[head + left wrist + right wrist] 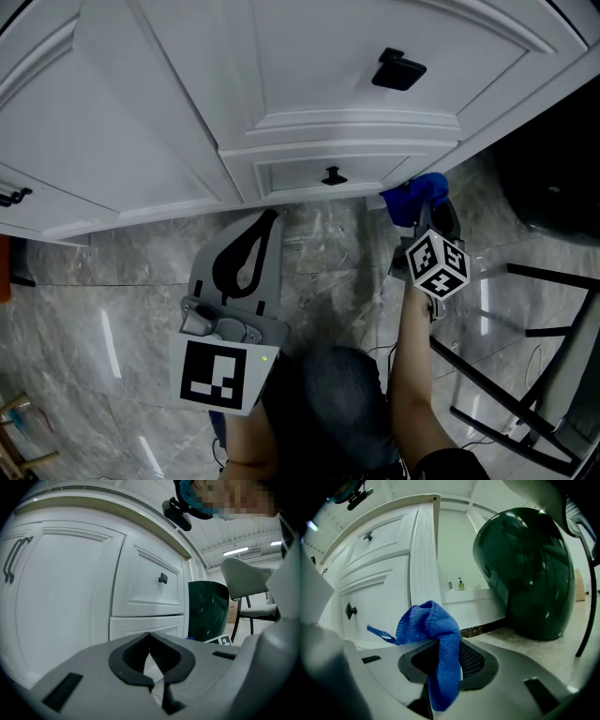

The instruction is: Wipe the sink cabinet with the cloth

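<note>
Clamping cloth (434, 625) in right gripper (440, 660) | green bin (525, 573) beside cabinet (379, 590)

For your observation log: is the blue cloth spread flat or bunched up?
Bunched up: the blue cloth sits crumpled in a lump, pinched in the right gripper, one end hanging down.

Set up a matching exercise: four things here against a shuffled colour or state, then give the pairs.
1. cloth
2. left gripper
3. rounded container
4. drawer knob

A. dark green
B. jaws shut, nothing between them
C. black
D. blue, clamped in the right gripper

Pairs: 1-D, 2-B, 3-A, 4-C
</note>
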`<state>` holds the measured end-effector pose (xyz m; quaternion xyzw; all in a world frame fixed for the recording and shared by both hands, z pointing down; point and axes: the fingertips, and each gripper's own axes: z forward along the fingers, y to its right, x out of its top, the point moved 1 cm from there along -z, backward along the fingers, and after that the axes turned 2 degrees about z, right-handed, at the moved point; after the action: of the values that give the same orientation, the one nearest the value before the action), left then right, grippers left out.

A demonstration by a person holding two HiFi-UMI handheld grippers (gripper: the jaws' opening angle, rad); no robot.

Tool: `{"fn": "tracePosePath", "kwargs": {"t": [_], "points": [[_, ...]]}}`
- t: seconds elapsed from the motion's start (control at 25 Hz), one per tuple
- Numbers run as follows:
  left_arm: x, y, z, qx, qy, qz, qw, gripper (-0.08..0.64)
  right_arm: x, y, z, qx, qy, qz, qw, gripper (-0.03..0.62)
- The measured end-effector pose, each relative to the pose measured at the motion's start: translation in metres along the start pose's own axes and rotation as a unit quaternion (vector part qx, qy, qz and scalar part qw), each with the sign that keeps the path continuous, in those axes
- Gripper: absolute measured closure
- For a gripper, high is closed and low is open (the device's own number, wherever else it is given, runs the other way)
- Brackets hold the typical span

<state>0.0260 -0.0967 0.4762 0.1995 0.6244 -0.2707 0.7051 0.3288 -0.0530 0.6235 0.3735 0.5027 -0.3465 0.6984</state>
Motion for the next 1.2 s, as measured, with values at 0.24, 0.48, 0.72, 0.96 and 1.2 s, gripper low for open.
{"fn": "tracePosePath", "kwargs": {"t": [0.24, 0.48, 0.72, 0.96, 1.2], "points": [[0.001, 0.0, 0.002, -0.005, 0.007, -0.005, 0.9999, 0.557, 0.001, 0.0, 0.002, -0.003, 0.001, -0.007, 1.0, 0.476], [0.011, -0.017, -0.02, 0.023, 0.014, -0.013, 0.9996, 0.557, -0.016, -0.061, -0.042, 0.088, -0.015, 0.012, 0.996, 0.476], [0.019, -0.04, -0.042, 0.058, 0.024, -0.015, 0.9979, 0.557, -0.062, -0.21, -0.065, 0.315, -0.065, -0.022, 0.947, 0.476], [0.026, -0.052, -0.057, 0.076, 0.037, -0.015, 0.9963, 0.557, -0.101, -0.302, -0.063, 0.384, -0.083, -0.116, 0.912, 0.476], [0.027, -0.059, -0.065, 0.086, 0.035, -0.01, 0.9956, 0.557, -0.125, -0.318, -0.041, 0.351, -0.11, -0.129, 0.921, 0.476]]}}
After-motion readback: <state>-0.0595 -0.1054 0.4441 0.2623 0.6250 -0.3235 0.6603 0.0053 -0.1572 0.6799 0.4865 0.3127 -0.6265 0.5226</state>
